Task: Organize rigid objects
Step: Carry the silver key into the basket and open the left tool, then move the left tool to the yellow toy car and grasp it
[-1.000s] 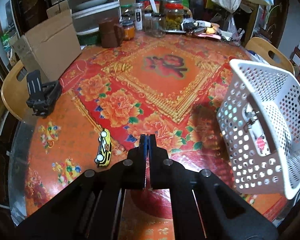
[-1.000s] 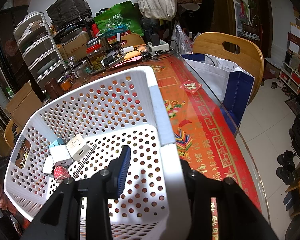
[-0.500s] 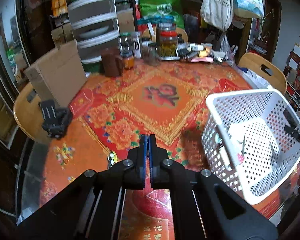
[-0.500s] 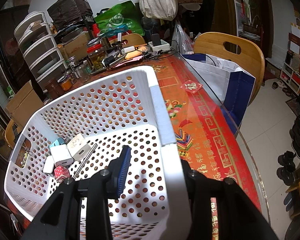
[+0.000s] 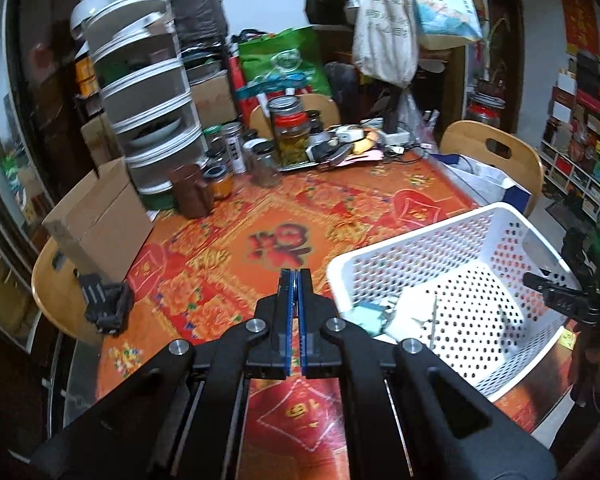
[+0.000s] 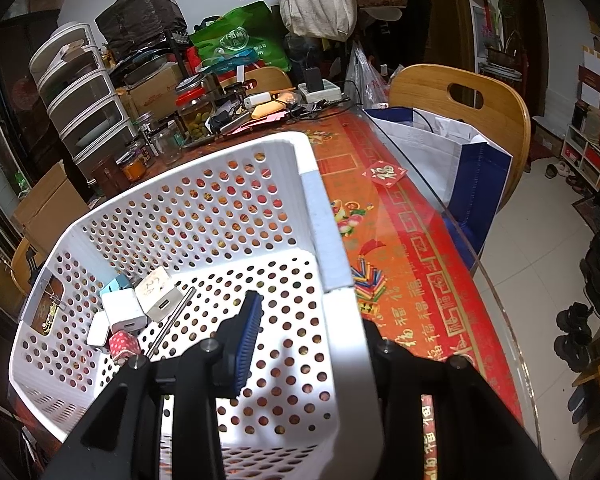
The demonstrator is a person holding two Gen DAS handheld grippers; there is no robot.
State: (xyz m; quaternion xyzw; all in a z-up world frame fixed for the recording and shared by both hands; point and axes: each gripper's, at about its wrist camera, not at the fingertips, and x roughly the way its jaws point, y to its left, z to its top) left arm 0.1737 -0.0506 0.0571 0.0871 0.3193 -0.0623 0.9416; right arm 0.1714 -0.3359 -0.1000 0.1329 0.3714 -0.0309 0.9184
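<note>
— Between the left gripper's [image 5: 295, 280] blue-padded jaws, what do you see?
— Nothing; they are pressed together, empty, hanging over the table [image 5: 228, 248], which wears a red and orange flowered cloth under glass. The right gripper [image 6: 304, 312] is clamped on the side wall of the white perforated plastic basket [image 6: 220, 216], one blue pad inside, the other finger outside the wall.
— What lies in the basket?
— Several white charger blocks [image 6: 126, 312], a thin metal rod [image 6: 172, 320] and a small red dotted piece [image 6: 120, 345], gathered in one corner of its floor.
— And farther out?
— A black folding stand [image 5: 106, 306] at the table's left edge, beside a brown cardboard box [image 5: 96, 220]. Glass jars [image 5: 292, 136] and a brown mug [image 5: 190, 196] crowd the far side, next to a stack of grey plastic drawers [image 5: 144, 104]. Round-backed wooden chairs [image 6: 460, 104] stand around; one holds a white and blue bag [image 6: 452, 152]. Cloth bags [image 5: 384, 28] hang above, shelves line the right wall, and shoes [image 6: 596, 280] sit on the tiled floor.
</note>
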